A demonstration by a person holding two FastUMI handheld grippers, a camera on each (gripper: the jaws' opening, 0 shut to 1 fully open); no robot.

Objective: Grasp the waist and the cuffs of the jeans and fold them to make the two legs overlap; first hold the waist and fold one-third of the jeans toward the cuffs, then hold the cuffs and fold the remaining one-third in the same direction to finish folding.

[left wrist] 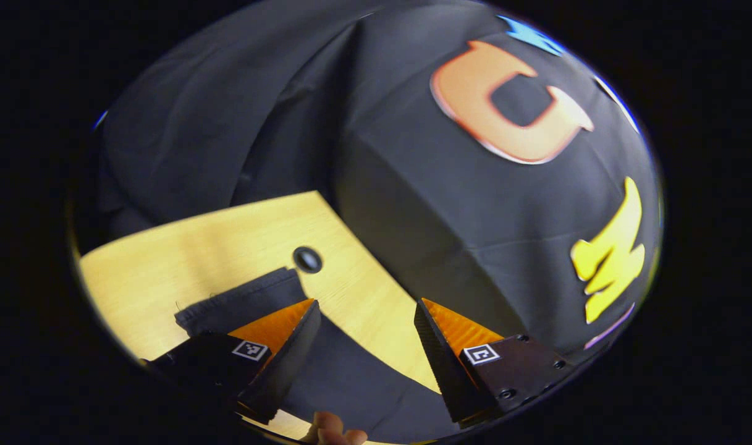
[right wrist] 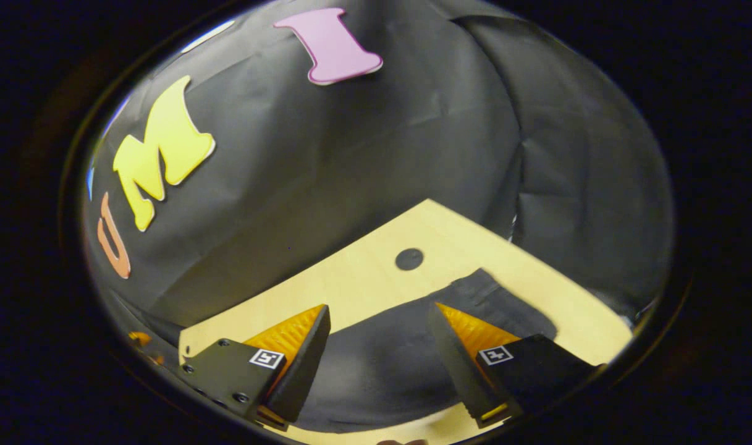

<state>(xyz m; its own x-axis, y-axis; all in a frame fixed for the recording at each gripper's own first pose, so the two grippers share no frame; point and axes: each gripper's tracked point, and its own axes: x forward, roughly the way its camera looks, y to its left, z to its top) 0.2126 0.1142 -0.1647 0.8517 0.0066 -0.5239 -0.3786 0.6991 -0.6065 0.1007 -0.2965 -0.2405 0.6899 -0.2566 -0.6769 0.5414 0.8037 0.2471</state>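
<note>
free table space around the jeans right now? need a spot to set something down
Left gripper view: bare table between the jeans hem and the booth wall, left of the round hole. Right gripper view: bare strip beyond the jeans up to the far edge, around the hole. Crowded: between both open grippers, where dark denim lies.

You're working over a pale wooden table [left wrist: 184, 259], its grain showing in both gripper views, with a small round dark hole [left wrist: 308, 259] set into the top (near the far edge). Dark jeans [left wrist: 351, 377] lie flat on the wood, one hemmed end [left wrist: 240, 303] reaching just beside that hole.
</note>
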